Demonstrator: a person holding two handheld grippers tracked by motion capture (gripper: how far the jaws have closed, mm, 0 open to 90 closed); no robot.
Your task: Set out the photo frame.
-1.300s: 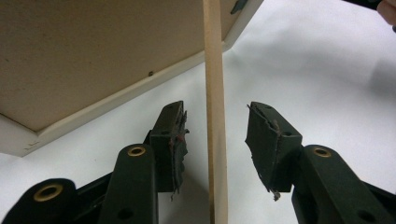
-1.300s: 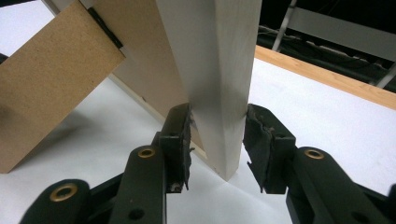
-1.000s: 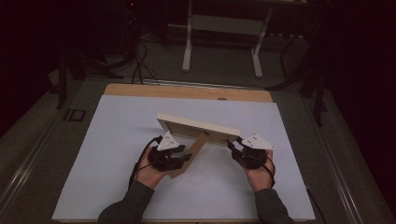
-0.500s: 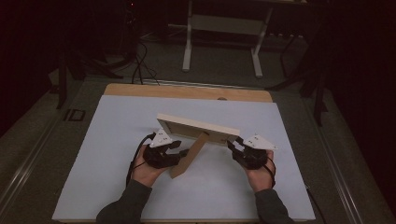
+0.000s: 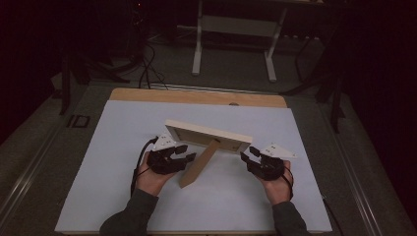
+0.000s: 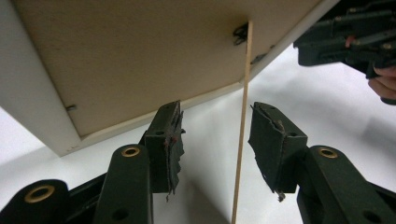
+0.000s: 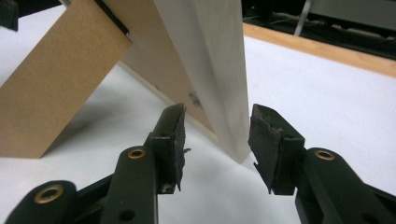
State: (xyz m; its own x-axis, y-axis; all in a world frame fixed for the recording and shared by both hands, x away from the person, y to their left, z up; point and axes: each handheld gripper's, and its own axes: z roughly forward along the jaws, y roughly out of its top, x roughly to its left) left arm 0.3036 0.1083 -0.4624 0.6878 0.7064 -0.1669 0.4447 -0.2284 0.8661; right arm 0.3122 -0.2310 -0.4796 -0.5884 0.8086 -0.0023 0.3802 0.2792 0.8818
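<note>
Nearest: two forearms in dark sleeves, entering at the near edge of the table point(image 5: 123, 206), which is covered by a white sheet.

Left gripper point(image 5: 189, 158): held in the person's left hand, near-left of the frame. Jaws apart, a clear gap on either side of the stand's thin edge; pads pressing on nothing. In the left gripper view point(image 6: 215, 142) the stand runs as a narrow upright line between the two pads.

Right gripper point(image 5: 247, 155): held in the right hand, near-right of the frame. Jaws apart and just been opening. In the right gripper view point(image 7: 217, 140) the frame's pale right corner stands between the pads, touching neither.

Picture frame point(image 5: 209, 133): pale wood, middle of the sheet, standing on its lower edge and leaning back, its brown backing turned toward the person point(image 6: 140, 60) point(image 7: 219, 56).

Stand point(image 5: 199, 163): brown board strip hinged to the backing by a dark clip, angled down and toward the near side, its foot resting on the sheet between the two grippers point(image 6: 243, 121) point(image 7: 51, 88).

Far edge: bare wooden strip of tabletop point(image 5: 196, 97) beyond the sheet.

Farthest: a white metal trestle point(image 5: 236, 29) on the dark floor, cables point(image 5: 145, 64) to its left.
</note>
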